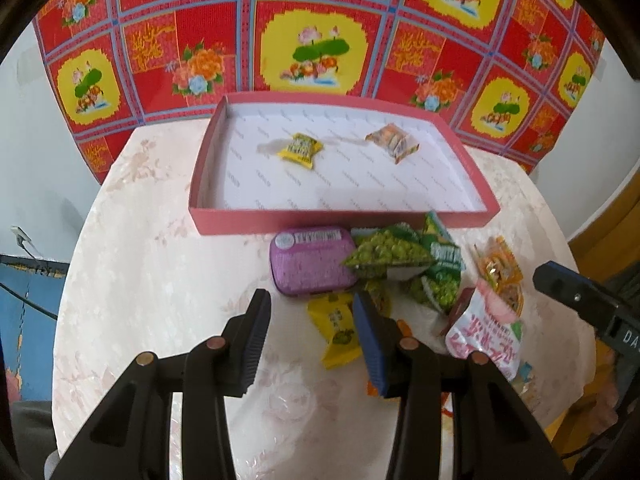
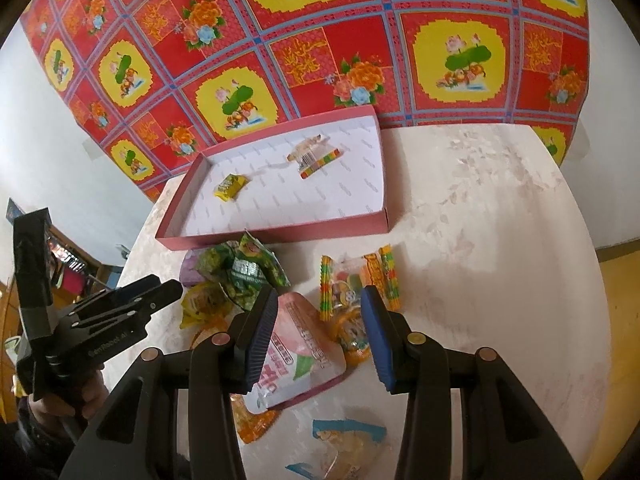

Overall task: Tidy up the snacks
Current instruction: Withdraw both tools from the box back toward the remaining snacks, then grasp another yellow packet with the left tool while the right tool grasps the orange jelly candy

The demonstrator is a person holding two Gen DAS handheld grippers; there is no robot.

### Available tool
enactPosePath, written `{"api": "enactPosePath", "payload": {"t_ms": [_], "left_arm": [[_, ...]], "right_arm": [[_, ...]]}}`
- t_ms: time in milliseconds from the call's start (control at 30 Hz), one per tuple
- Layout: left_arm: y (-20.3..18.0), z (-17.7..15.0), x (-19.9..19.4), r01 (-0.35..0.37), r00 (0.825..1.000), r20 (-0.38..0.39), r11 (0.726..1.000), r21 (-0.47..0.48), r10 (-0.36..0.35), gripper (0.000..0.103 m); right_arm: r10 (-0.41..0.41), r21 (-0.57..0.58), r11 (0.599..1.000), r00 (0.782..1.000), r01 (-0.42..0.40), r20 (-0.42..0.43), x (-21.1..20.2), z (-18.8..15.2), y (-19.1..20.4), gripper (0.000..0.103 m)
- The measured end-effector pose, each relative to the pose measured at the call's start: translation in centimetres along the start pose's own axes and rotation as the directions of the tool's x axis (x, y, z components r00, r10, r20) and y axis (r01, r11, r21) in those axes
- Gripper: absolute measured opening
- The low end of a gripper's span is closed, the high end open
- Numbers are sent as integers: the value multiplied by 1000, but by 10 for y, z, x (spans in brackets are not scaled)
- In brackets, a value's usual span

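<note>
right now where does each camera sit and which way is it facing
Left wrist: on the left gripper, looking down past its open jaws at the purple tin and pink tray; the right gripper shows at the edge.
Right wrist: on the right gripper, jaws open above a pink pouch; the left gripper and a hand show.
Both share tray, snacks, table.

2 grippers, left (image 1: 312, 322) and right (image 2: 320, 322), tilted downward, jaws apart, empty

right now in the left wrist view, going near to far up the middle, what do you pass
left gripper → small yellow packet on the table → purple tin → near wall of the pink box → yellow packet in the box → red patterned cloth
</note>
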State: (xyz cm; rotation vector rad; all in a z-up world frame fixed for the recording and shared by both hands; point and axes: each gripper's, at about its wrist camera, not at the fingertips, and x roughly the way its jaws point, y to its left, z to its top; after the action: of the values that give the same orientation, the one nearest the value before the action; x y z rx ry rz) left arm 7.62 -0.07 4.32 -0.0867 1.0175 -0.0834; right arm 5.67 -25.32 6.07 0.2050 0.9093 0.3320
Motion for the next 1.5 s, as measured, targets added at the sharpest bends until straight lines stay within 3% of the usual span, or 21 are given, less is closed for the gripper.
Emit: {"api": "enactPosePath", "payload": {"t_ms": [433, 800, 833, 933, 1500], "left_arm": [[-11, -9, 16, 17, 999, -43, 1000, 26, -16, 45], [-16, -13, 24, 0, 999, -35, 998, 56, 2, 45], [-16, -14, 24, -2, 999, -32, 998, 61, 4, 44], [-15, -14, 24, 12, 1000, -24, 998, 58, -11, 29], [-5, -18, 21, 20, 1000, 0, 999, 47, -20, 28]], "right_arm": [[-7, 29, 1000, 1000, 8, -16, 4, -7, -14, 45], [-21, 47, 999, 999, 23, -35, 8, -12, -24, 45], [-22, 48, 999, 999, 24, -36, 8, -13, -25, 45], [-30, 48, 998, 999, 32, -40, 9, -14, -27, 45], [-56, 36, 998, 996, 58, -74, 32, -21, -25, 44]]}}
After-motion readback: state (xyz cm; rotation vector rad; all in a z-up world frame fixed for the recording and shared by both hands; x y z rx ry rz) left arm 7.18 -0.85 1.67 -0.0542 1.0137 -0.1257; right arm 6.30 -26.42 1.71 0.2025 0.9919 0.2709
